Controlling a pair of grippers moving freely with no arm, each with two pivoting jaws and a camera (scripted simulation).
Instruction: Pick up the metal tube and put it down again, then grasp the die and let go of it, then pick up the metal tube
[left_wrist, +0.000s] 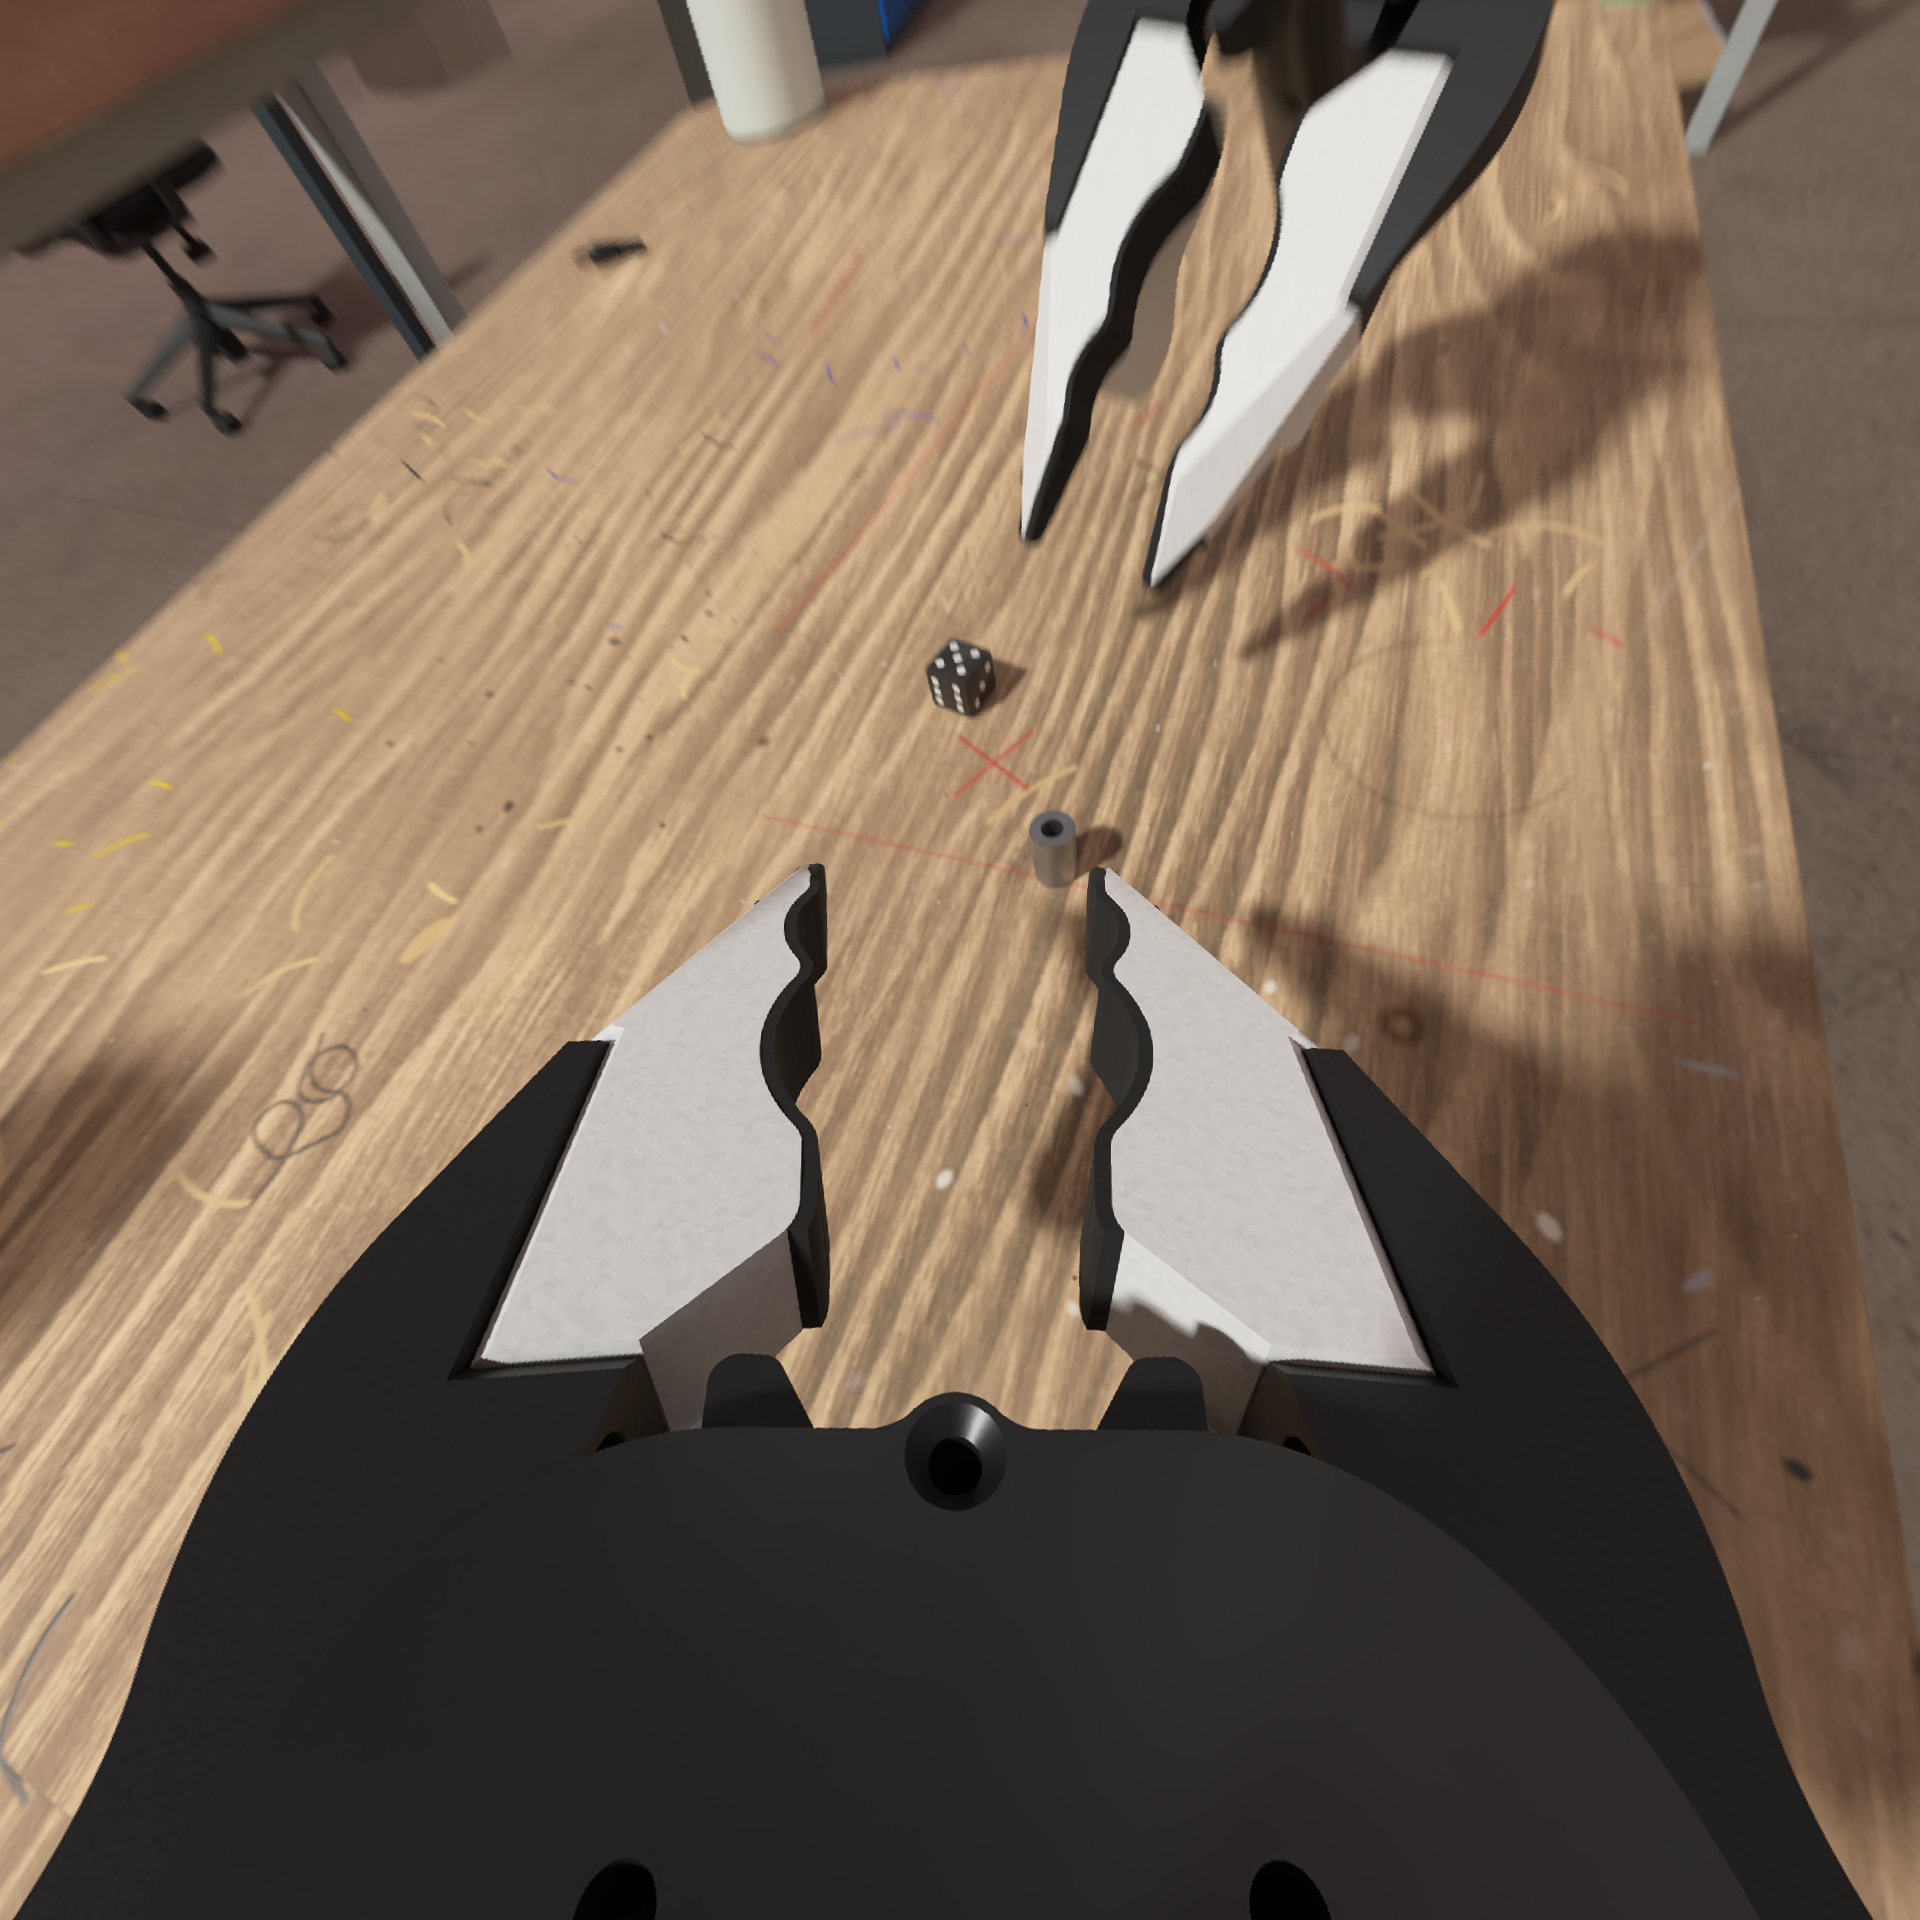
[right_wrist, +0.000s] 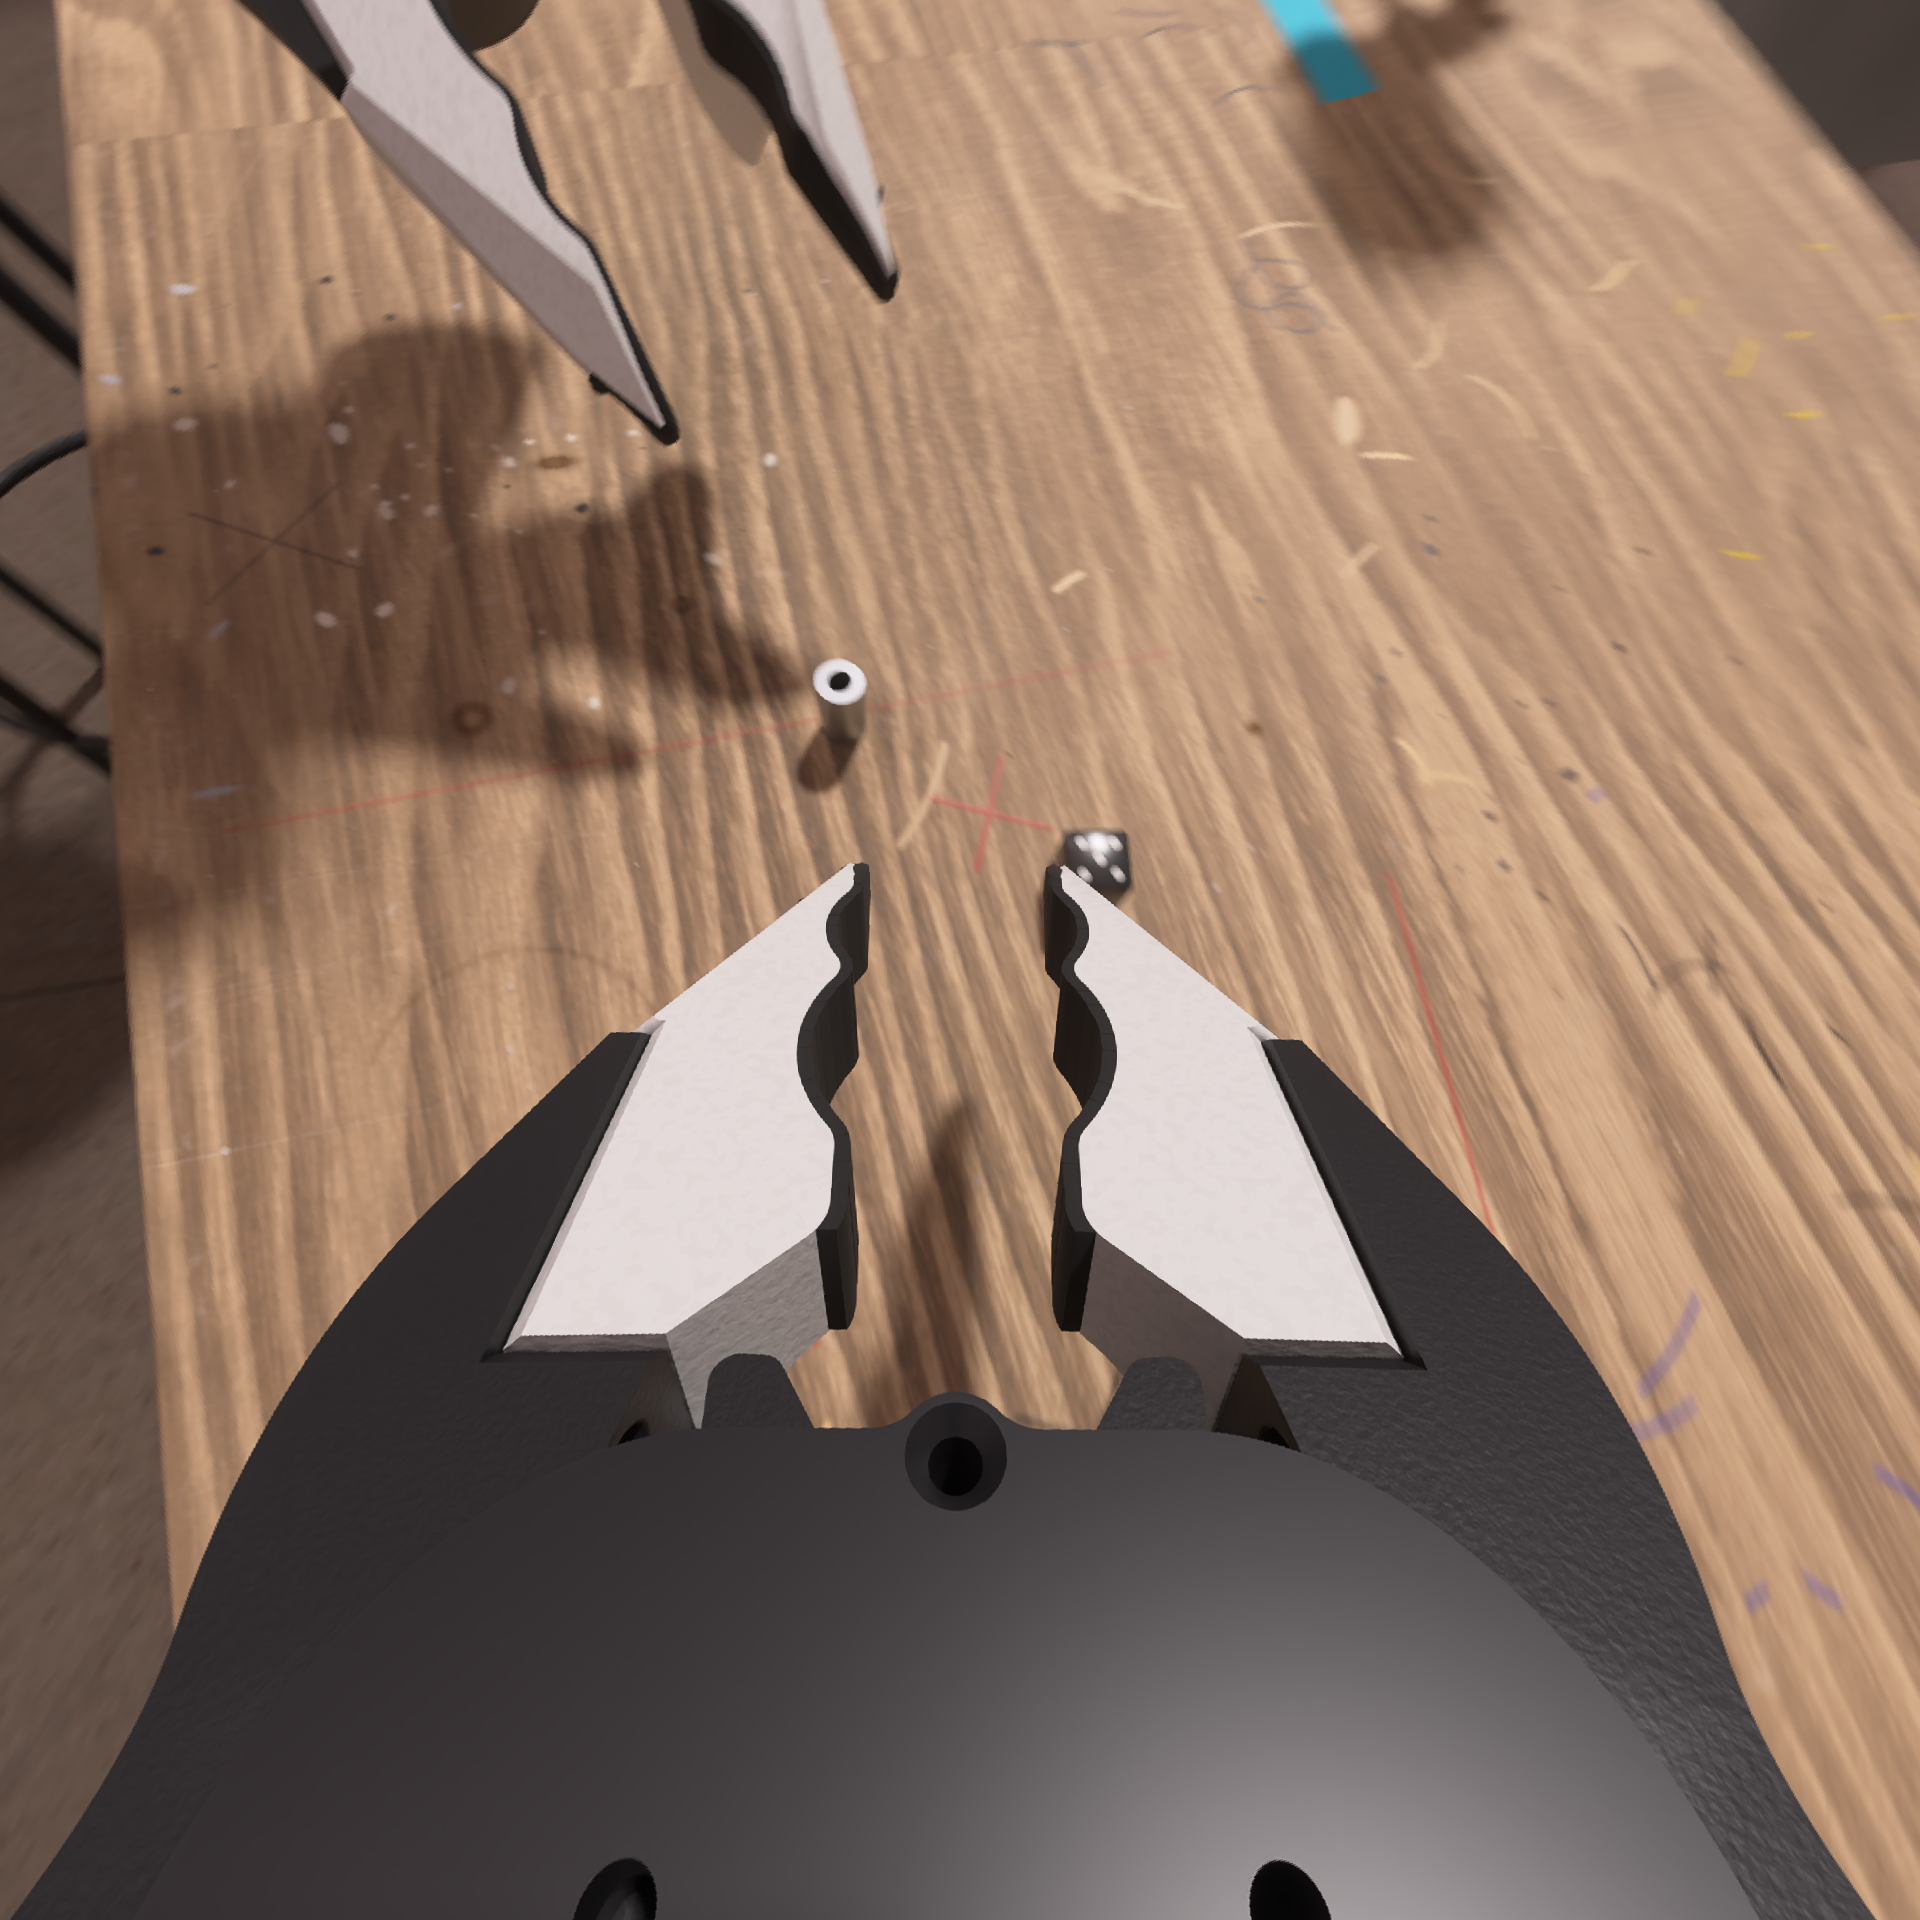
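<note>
A small grey metal tube (left_wrist: 1051, 849) stands upright on the wooden table (left_wrist: 623, 727), just beyond my left gripper (left_wrist: 956, 881), a little right of its centre line. The left gripper is open and empty above the table. A black die (left_wrist: 961, 677) with white pips lies farther on. My right gripper (left_wrist: 1091, 556) hangs open and empty beyond the die. In the right wrist view the right gripper (right_wrist: 956, 878) is open; the die (right_wrist: 1099, 857) sits by its right fingertip and the tube (right_wrist: 840, 698) stands farther ahead to the left. The left gripper (right_wrist: 779, 364) shows at the top.
A white cylinder (left_wrist: 753, 62) stands at the table's far end. A small black object (left_wrist: 615, 251) lies near the far left edge. An office chair (left_wrist: 197, 312) and a desk stand on the floor to the left. A blue object (right_wrist: 1325, 52) lies at the far end in the right wrist view.
</note>
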